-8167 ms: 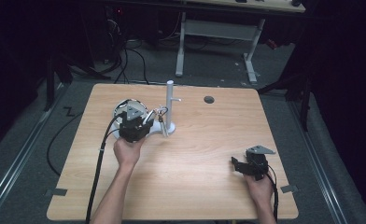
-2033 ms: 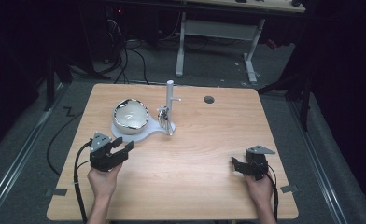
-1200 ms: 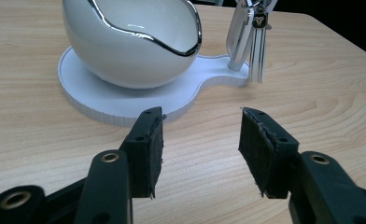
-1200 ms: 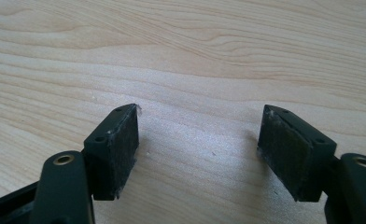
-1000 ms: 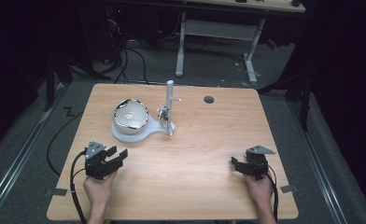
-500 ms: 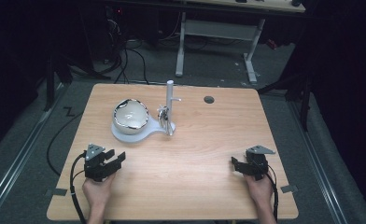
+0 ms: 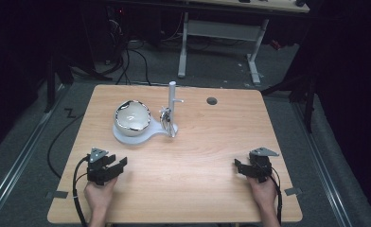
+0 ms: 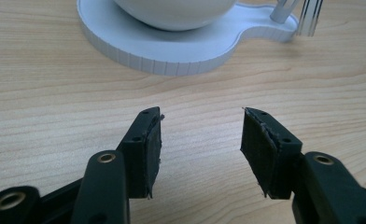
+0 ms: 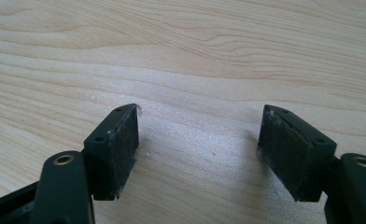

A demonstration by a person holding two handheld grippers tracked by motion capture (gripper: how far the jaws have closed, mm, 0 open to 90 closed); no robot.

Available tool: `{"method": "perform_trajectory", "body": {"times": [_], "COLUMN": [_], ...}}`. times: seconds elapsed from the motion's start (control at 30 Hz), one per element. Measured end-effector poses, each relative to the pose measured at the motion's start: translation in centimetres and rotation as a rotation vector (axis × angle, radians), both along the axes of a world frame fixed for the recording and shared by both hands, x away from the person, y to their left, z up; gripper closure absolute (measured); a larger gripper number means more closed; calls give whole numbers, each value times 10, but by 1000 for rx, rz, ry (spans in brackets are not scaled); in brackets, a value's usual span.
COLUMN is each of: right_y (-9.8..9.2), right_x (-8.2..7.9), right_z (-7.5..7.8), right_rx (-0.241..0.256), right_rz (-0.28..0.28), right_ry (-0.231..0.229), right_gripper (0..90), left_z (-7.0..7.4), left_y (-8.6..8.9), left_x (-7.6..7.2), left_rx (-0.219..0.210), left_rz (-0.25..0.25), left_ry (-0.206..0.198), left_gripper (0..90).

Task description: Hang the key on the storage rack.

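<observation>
Wooden worktop (image 7: 193, 189) seen from above, both grippers parked near its near edge. Left gripper (image 7: 111, 166) by the near left corner, jaws apart and holding nothing, bare wood visible between them in the left gripper view (image 8: 200, 135); right gripper (image 7: 242, 167) by the near right corner, jaws likewise apart and empty, plain wood grain between them in the right gripper view (image 9: 197, 140). Bowl (image 7: 132, 116), white with a dark glossy rim, seated on the round part of a white keyhole-shaped base (image 7: 148, 135) toward the far left of the worktop, well apart from both grippers. White upright post (image 7: 172, 106) with a short side peg rising from the narrow end of the base, just right of the bowl; small metallic item hanging beside the post, too small to identify. Dark round hole (image 7: 212, 100) in the worktop near the far edge. Compared with eight seconds earlier: left gripper formerly up at the bowl and post, now drawn back to the near edge and empty; bowl left sitting on the base. Over the last second: left gripper almost stationary; right gripper unmoved throughout. Probable meaning: placement at the base finished, hands returned to rest, nothing evidently left to do.
</observation>
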State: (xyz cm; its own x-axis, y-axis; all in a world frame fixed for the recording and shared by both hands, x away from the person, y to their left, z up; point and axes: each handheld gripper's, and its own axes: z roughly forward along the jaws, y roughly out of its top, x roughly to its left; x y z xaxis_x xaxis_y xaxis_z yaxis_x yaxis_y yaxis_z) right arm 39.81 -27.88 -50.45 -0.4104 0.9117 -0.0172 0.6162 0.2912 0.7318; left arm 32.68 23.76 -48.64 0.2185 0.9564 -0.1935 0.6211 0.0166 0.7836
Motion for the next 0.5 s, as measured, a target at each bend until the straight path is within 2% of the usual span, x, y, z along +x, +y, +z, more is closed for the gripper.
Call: {"method": "perform_trajectory", "body": {"times": [0.5], "right_y": [0], "right_x": [0], "right_z": [0], "right_rx": [0], "right_rz": [0], "right_ry": [0], "right_gripper": [290], "left_z": [-11], "left_y": [-1], "left_x": [2], "left_rx": [41], "left_rz": [19], "left_ry": [29], "left_gripper": [477]}}
